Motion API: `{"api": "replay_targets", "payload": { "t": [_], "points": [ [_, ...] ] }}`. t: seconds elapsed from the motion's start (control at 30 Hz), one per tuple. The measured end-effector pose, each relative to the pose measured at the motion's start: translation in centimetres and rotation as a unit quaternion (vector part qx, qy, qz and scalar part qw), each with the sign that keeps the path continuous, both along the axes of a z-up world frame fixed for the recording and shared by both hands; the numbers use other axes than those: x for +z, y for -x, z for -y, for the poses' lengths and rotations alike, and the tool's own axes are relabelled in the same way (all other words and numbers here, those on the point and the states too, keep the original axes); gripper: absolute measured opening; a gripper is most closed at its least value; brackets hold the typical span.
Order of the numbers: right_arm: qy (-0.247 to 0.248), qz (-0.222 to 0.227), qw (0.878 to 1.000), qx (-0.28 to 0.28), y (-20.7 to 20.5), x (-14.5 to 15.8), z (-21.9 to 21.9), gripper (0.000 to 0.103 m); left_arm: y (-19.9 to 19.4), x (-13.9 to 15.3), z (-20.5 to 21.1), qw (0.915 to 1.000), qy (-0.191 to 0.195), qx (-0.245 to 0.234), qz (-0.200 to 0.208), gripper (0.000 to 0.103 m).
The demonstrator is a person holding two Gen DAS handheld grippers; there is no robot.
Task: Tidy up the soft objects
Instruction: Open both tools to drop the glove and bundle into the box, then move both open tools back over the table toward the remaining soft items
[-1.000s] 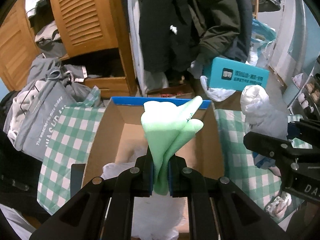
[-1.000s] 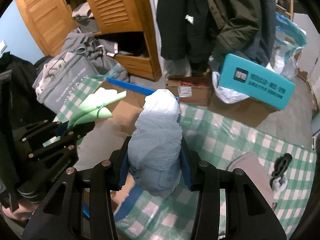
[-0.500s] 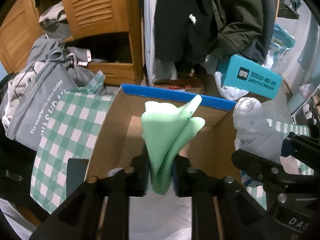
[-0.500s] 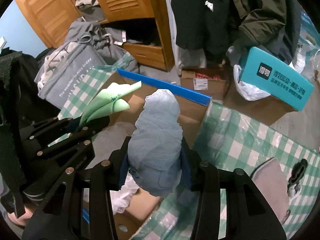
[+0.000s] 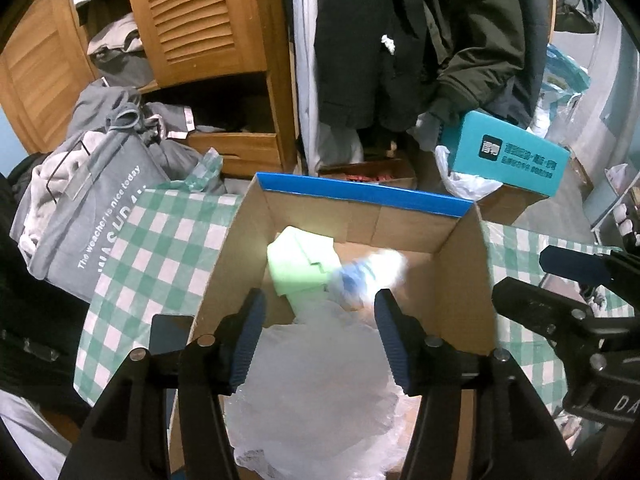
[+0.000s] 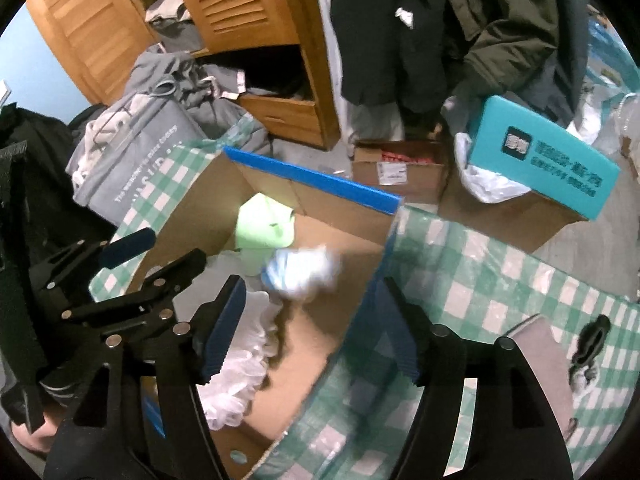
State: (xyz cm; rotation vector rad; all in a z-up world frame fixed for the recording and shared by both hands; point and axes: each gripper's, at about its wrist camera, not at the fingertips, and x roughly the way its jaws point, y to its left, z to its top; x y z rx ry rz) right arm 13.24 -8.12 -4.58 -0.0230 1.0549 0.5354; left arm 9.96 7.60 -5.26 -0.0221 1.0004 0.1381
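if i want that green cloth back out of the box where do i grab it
Take the green cloth by its upper folded edge, coming straight down from above with the tongs across the fold. It lies inside the cardboard box, whose walls block any sideways approach, and the blurred white and blue bundle crowds its right side, so favour the left.

- In the upper left of your left wrist view stands a wooden wardrobe [image 5: 208, 12] with louvred doors.
- Dark coats [image 5: 400, 40] hang at top centre.
- You can see pale blue wall [image 6: 36, 52] at the far left of your right wrist view.
- Grey floor [image 6: 580, 244] shows at the right edge.
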Motion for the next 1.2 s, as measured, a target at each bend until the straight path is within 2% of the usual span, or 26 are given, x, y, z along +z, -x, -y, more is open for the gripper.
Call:
{"api": "replay_targets", "payload": {
  "t": [0.2, 0.63, 0.9, 1.2],
  "points": [
    [0.001, 0.006, 1.0, -0.014, 0.9, 0.7, 1.8, 0.074, 0.9, 0.7, 1.4, 0.9997, -0.012, -0.02, 0.008, 0.062],
    [0.012, 0.005, 0.998, -0.055, 2.9, 1.1, 6.4, 0.075, 2.5, 1.7, 5.3, 0.9969, -0.023, -0.074, 0.016, 0.068],
    [0.027, -0.004, 0.996, -0.084, 5.1, 0.7, 10.8, 0.075, 3.2, 1.9, 6.9, 0.9957, -0.004, -0.092, 0.013, 0.068],
    [0.048, -0.003, 0.993, -0.111, 8.0, 0.6, 15.0, 0.075, 4.2, 1.9, 10.2, 0.9917, -0.004, -0.128, 0.009, 0.07]
  ]
}}
